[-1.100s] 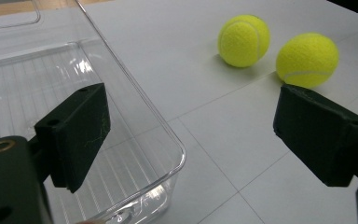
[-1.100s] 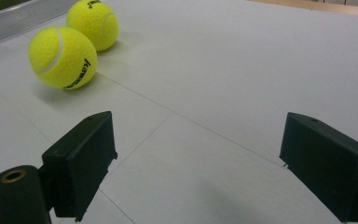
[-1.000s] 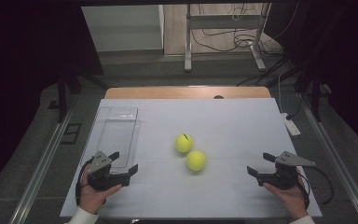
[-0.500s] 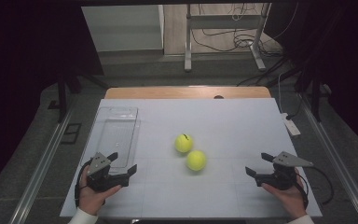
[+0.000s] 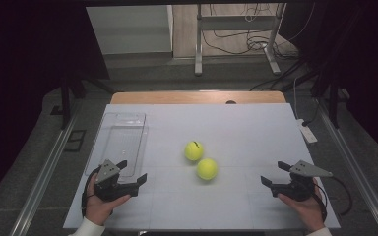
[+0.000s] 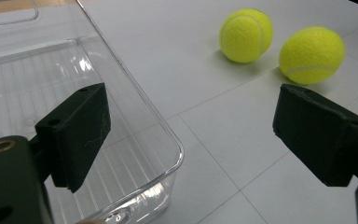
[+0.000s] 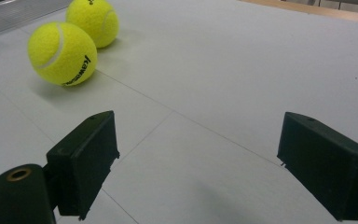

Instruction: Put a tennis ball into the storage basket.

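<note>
With both my left gripper (image 5: 134, 179) and right gripper (image 5: 270, 183) standing wide open and empty, I reckon nudging either touching tennis ball (image 5: 206, 168) at frame centre could roll both away across the tabletop (image 5: 256, 128).

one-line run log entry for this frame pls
left hand-held gripper: open, empty | right hand-held gripper: open, empty | tennis balls: mid-table, untouched | clear bin: empty

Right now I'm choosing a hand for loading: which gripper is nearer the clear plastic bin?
Left. The left gripper sits at the clear plastic bin's near end; the right gripper is across the table, beyond both balls.
</note>
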Demonstrator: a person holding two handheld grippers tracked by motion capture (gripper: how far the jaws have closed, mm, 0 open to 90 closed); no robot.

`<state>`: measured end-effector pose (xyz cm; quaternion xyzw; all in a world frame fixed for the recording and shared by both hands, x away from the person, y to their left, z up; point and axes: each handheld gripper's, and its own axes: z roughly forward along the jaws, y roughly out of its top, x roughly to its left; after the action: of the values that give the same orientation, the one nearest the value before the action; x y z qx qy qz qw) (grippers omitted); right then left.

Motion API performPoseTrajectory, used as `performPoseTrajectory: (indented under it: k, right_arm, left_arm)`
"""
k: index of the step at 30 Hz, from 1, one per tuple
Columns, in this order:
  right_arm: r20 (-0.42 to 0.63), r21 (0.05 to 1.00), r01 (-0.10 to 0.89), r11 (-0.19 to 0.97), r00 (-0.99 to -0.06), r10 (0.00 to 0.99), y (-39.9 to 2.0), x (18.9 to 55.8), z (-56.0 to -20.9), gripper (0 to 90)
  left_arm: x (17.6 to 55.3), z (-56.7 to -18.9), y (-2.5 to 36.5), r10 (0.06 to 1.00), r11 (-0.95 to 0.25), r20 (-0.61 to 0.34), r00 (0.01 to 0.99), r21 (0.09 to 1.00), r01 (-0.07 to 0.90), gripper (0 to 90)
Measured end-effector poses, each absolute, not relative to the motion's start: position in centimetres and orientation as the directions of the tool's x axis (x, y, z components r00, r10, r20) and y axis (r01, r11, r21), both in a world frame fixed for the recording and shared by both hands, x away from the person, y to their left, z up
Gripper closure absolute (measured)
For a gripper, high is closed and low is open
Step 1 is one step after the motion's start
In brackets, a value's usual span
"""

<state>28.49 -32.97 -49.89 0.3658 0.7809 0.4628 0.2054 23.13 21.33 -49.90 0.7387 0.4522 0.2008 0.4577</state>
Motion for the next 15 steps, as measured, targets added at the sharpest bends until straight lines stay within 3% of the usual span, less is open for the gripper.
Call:
performPoseTrajectory:
  k: [15]
  right_arm:
    - [0.018, 0.875, 0.378, 0.302, -0.650, 0.760, -32.93, 28.68, -49.94, 12.8]
  left_arm:
    - [23.14, -49.84, 20.89, 0.854, -0.167, -0.125, 0.506, 0.854, 0.492, 12.2]
